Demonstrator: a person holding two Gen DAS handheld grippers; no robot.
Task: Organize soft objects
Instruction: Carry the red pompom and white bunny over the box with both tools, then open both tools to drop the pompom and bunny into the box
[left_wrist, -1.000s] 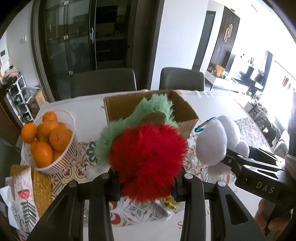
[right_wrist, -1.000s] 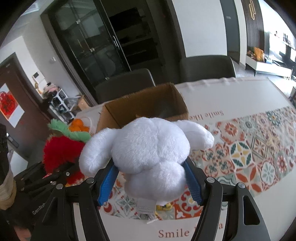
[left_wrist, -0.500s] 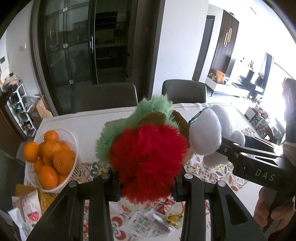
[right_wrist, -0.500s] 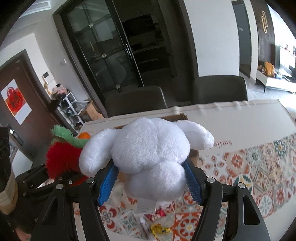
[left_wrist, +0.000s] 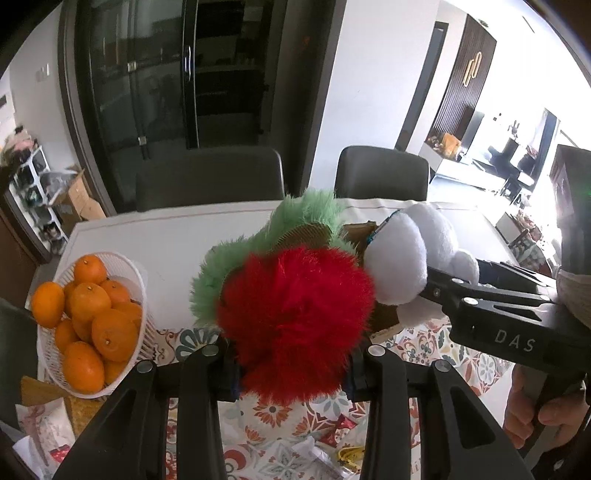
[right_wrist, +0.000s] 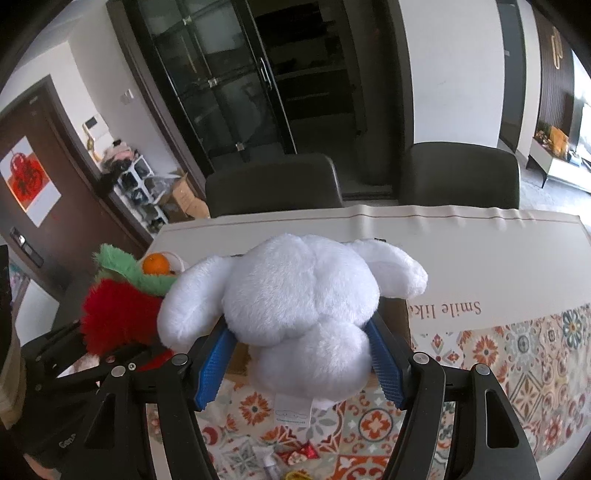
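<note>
Both grippers, left (left_wrist: 291, 373) and right (right_wrist: 301, 369), squeeze soft toys, red toy (left_wrist: 295, 317) and white toy (right_wrist: 295, 314), high over the surface (right_wrist: 480, 258), likely to drop them in the box (left_wrist: 354, 230) beyond.

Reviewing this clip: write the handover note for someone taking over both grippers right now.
Left gripper: shut on the red and green fuzzy toy, held above the table.
Right gripper: shut on the white plush, also held up, close beside the other toy.
Cardboard box: just behind both toys, mostly hidden.
Done: both toys picked up.
Left: probably set each into the box, then release.
</note>
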